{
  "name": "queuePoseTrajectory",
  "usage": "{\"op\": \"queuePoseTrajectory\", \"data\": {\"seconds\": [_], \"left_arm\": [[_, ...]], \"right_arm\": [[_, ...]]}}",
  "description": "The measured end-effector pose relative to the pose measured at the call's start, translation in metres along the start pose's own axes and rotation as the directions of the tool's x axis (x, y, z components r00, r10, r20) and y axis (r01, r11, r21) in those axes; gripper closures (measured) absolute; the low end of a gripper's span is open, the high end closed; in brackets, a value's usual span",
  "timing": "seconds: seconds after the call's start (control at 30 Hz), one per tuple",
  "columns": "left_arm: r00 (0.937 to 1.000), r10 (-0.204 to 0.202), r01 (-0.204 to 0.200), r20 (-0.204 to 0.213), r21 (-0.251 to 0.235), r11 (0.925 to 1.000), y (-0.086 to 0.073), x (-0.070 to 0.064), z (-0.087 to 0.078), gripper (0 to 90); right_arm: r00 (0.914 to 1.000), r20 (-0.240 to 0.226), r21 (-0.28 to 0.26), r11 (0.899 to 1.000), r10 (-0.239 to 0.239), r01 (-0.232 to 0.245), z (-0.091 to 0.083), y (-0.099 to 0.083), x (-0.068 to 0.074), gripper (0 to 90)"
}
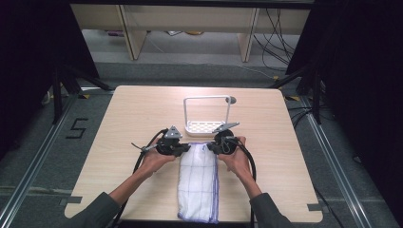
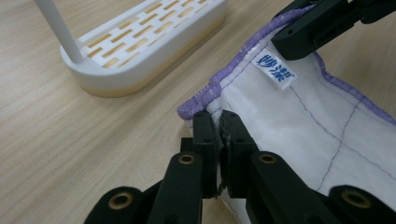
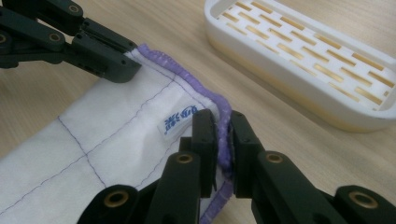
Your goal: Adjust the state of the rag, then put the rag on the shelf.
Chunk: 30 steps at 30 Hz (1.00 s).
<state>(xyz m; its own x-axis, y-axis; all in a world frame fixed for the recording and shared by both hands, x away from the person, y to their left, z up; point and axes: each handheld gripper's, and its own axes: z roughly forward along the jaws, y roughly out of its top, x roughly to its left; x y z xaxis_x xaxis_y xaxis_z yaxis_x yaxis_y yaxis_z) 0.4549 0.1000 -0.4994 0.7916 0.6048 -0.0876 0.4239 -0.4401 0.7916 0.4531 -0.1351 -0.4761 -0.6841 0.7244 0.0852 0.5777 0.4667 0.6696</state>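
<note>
In the high view, a folded white cloth (image 1: 198, 185) with a purple hem is laid lengthwise on the wooden bench (image 1: 133, 118), running from the near edge toward the middle. Its far end is met by both claws. The left claw (image 1: 184, 148) is held at the cloth's far left corner, and the right claw (image 1: 210, 147) at its far right corner, each carried in one of the person's hands. Just beyond the cloth's far end, a white rack (image 1: 205, 126) with a slotted base and a tall wire frame is stood on the bench.

In the left gripper view, the left claw (image 2: 218, 128) is seen closed narrowly on the purple-hemmed corner of the cloth (image 2: 299, 121), with fabric pinched between the jaws. A small label (image 2: 275, 68) printed in blue is sewn near the hem. The right claw (image 2: 292, 46) is seen farther off, clamped on the opposite corner. The slotted base of the rack (image 2: 140, 42) is seen at the upper left, near the cloth but apart from it.

In the right gripper view, the right claw (image 3: 223, 128) is closed on the purple hem of the cloth (image 3: 107, 140), the edge being gripped between the jaws beside the label (image 3: 181, 120). The left claw (image 3: 126, 70) is seen at the upper left, shut on the other corner. The rack (image 3: 299, 60) is seen at the upper right, resting on the bench.
</note>
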Motion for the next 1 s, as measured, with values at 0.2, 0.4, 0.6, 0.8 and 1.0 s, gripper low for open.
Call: {"op": "queuePoseTrajectory", "data": {"seconds": [0.2, 0.4, 0.6, 0.8, 1.0], "left_arm": [[0.9984, 0.056, -0.056, -0.011, -0.008, 0.9984, 0.007, -0.004, -0.010, 85.5], [0.9994, 0.032, -0.032, 0.009, -0.010, 0.9994, 0.006, -0.005, -0.009, 85.5], [0.9999, 0.011, -0.011, 0.012, -0.038, 0.9992, 0.008, -0.007, -0.012, 85.6], [0.9999, 0.006, -0.005, 0.016, -0.052, 0.9986, 0.011, -0.008, -0.017, 85.7], [0.9995, -0.005, 0.007, 0.033, -0.065, 0.9979, 0.014, -0.009, -0.023, 85.9]], "right_arm": [[0.9998, -0.018, -0.020, 1.000, 0.003, -0.003, -0.007, 0.000, 0.000, 83.8], [0.9999, -0.014, -0.056, 0.998, -0.007, 0.007, -0.012, -0.001, 0.000, 83.7], [0.9998, -0.014, -0.036, 0.999, -0.013, 0.012, -0.013, 0.000, 0.004, 83.7], [1.0000, -0.009, -0.052, 0.999, -0.002, 0.001, -0.018, 0.002, 0.005, 83.8], [0.9998, -0.017, -0.078, 0.997, -0.002, 0.001, -0.029, 0.003, 0.011, 83.8]]}}
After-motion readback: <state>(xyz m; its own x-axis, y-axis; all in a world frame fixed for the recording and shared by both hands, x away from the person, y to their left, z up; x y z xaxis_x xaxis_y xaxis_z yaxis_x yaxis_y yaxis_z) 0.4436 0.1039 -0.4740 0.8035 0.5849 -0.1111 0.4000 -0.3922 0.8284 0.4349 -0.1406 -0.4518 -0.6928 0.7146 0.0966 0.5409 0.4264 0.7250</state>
